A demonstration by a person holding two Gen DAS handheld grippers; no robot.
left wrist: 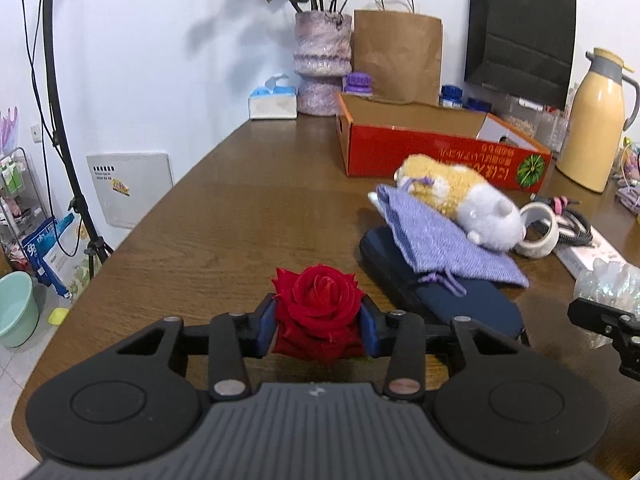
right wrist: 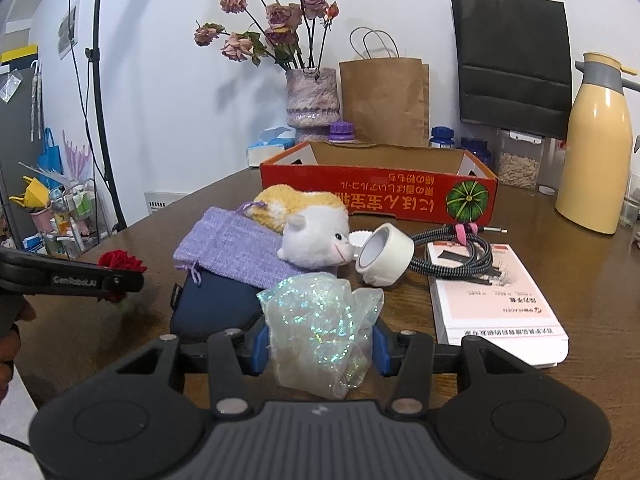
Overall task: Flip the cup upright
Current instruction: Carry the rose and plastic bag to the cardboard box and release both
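No cup shows in either view. My left gripper (left wrist: 319,322) is shut on a red rose (left wrist: 320,300), bloom facing up, just above the brown table (left wrist: 224,208). From the right wrist view that rose (right wrist: 120,261) and the left gripper (right wrist: 120,278) are at the far left. My right gripper (right wrist: 320,346) is shut on a crumpled sheer glittery pouch (right wrist: 320,312) held over the table's near side. The pouch (left wrist: 604,284) and the right gripper (left wrist: 600,320) also show at the right edge of the left wrist view.
A plush hamster (right wrist: 316,224) lies on a lilac knit bag (right wrist: 236,248) over a navy case (right wrist: 216,312). Around them are a tape roll (right wrist: 384,256), coiled cable (right wrist: 452,252), white box (right wrist: 496,312), red carton (right wrist: 380,192), yellow jug (right wrist: 596,152), vase (right wrist: 312,96) and paper bags.
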